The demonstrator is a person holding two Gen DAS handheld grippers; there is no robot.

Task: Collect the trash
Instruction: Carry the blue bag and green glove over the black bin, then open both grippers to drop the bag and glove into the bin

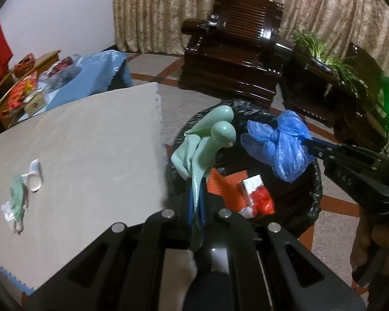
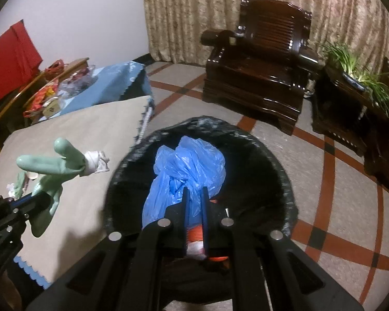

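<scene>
My left gripper (image 1: 195, 181) is shut on a pale green rubber glove (image 1: 207, 145), held over the near rim of the black-lined trash bin (image 1: 311, 181). It also shows in the right wrist view (image 2: 29, 199), where the glove (image 2: 51, 165) has white paper at its cuff. My right gripper (image 2: 194, 191) is shut on a crumpled blue plastic bag (image 2: 186, 165) above the bin (image 2: 272, 160); the bag also shows in the left wrist view (image 1: 280, 142). Red, orange and white trash (image 1: 249, 194) lies inside the bin.
A grey-covered table (image 1: 90, 142) at left holds a white cup (image 1: 35, 178) and a green and white wrapper (image 1: 15, 202). A blue-covered table (image 1: 90, 75) with clutter stands behind. A dark wooden armchair (image 2: 262, 72) and a plant stand (image 2: 355, 98) stand on the tiled floor.
</scene>
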